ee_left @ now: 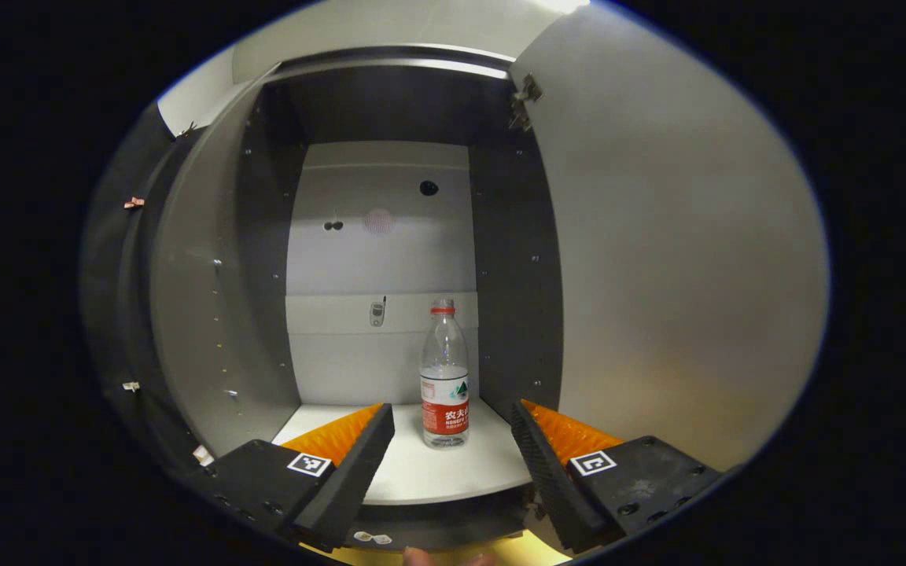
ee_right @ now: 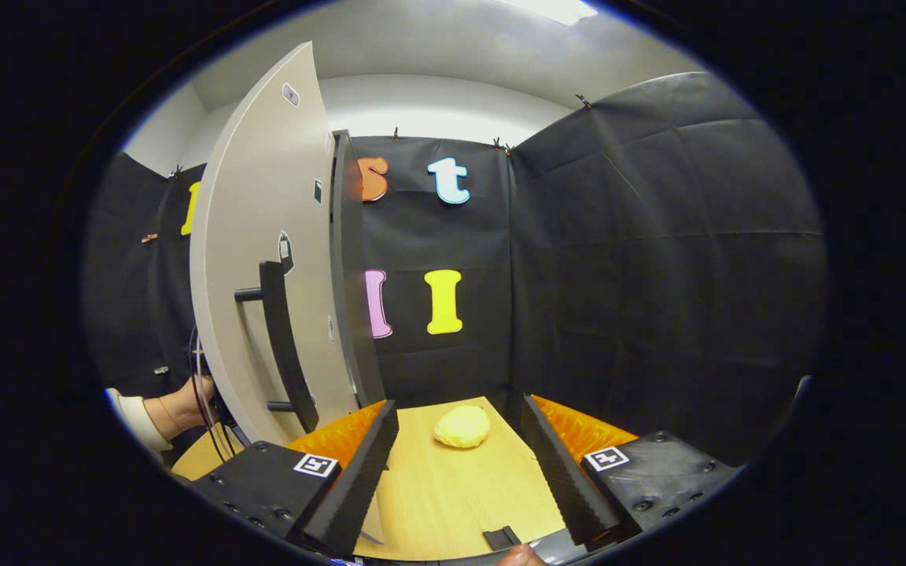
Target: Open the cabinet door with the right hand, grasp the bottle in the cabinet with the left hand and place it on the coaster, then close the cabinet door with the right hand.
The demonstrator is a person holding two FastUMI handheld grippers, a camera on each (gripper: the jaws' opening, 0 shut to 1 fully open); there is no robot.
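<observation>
Left gripper view: the cabinet (ee_left: 225, 314) stands open, its door (ee_left: 681, 267) swung wide at 3 o'clock with a hinge (ee_left: 525, 101) at the top inner edge. A clear plastic water bottle (ee_left: 444, 376) with a red cap stands upright on the pale cabinet shelf (ee_left: 453, 472), toward the right side wall and apart from it. Its label is red and white with Chinese characters; I do not read them off. The left gripper (ee_left: 453, 444) has its jaws spread wide, empty, just short of the bottle, which sits between the finger lines at 12 o'clock. Nothing stands between jaws and bottle. Small fittings and holes mark the back panel.

Right gripper view: the right gripper (ee_right: 461, 464) has its jaws apart and empty over the wooden counter (ee_right: 453, 495). A yellow round coaster (ee_right: 462, 426) lies on the counter at 12 o'clock, near the booth's wall. The door's outer face with its dark bar handle (ee_right: 286, 346) stands at 10 o'clock. A hand (ee_right: 185, 405) with a pale sleeve shows at 9 o'clock, behind the door.
</observation>
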